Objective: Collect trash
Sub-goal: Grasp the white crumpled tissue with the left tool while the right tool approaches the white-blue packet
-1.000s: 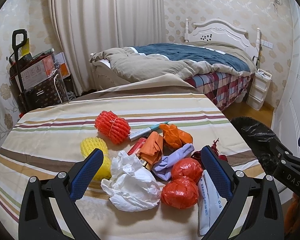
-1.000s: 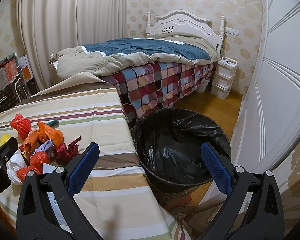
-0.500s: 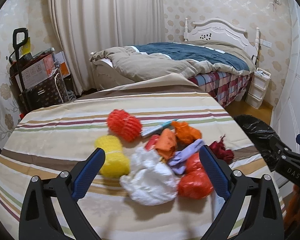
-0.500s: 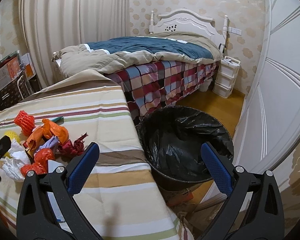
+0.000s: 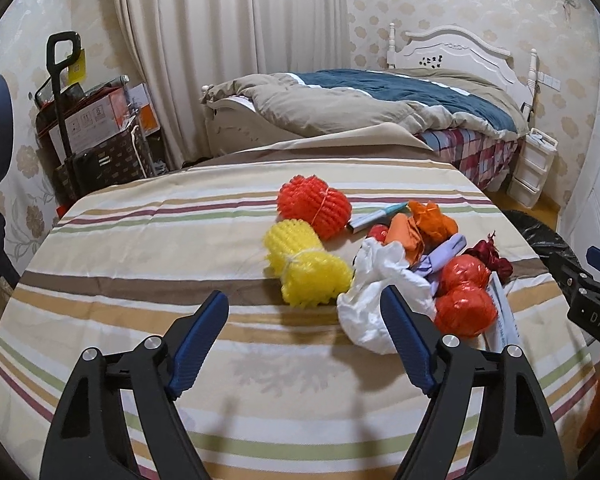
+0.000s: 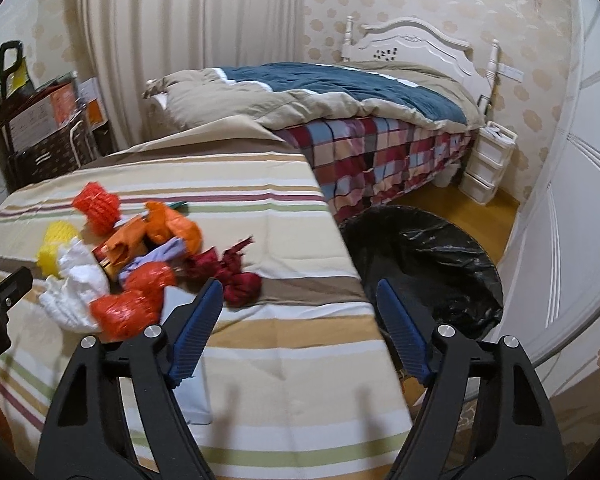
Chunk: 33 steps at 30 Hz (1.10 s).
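Reading "DAS": right claw [image 5: 592,316] marking.

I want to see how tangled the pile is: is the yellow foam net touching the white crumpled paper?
Touching. In the left wrist view the yellow foam net butts against the white crumpled paper at its right end, no striped cloth between them.

White packet [image 5: 504,320] half hidden behind orange balls [image 5: 465,312], bin [image 6: 432,272] partly behind fingers [image 6: 400,332]
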Each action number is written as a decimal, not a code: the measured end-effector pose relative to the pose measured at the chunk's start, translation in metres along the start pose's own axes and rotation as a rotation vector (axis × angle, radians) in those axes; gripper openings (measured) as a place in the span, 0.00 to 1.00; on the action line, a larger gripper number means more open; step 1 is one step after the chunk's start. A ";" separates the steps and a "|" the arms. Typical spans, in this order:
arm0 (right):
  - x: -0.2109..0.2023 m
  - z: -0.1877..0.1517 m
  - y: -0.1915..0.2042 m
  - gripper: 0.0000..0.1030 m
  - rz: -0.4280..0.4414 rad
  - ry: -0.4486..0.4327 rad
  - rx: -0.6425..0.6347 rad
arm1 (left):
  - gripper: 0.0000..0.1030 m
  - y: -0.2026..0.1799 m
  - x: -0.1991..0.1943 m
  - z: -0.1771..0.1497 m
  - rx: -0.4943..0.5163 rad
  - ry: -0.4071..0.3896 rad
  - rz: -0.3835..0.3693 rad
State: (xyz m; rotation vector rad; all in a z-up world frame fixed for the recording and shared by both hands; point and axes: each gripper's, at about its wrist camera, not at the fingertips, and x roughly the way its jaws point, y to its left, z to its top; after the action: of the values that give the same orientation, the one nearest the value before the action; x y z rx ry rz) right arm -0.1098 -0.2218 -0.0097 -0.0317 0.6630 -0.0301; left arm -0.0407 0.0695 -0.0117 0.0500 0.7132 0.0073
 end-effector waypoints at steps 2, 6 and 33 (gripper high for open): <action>-0.001 0.002 0.005 0.75 0.002 0.000 -0.013 | 0.76 0.001 0.002 0.001 -0.006 0.010 -0.018; -0.002 0.001 0.009 0.75 -0.003 0.001 -0.021 | 0.77 -0.001 0.001 0.001 -0.018 0.011 -0.026; 0.019 -0.007 -0.007 0.71 0.002 0.059 0.016 | 0.83 -0.039 0.049 0.001 0.004 0.108 -0.040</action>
State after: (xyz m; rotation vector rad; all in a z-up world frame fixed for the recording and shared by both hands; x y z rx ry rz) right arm -0.0996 -0.2300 -0.0264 -0.0147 0.7217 -0.0349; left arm -0.0032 0.0314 -0.0446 0.0389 0.8222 -0.0299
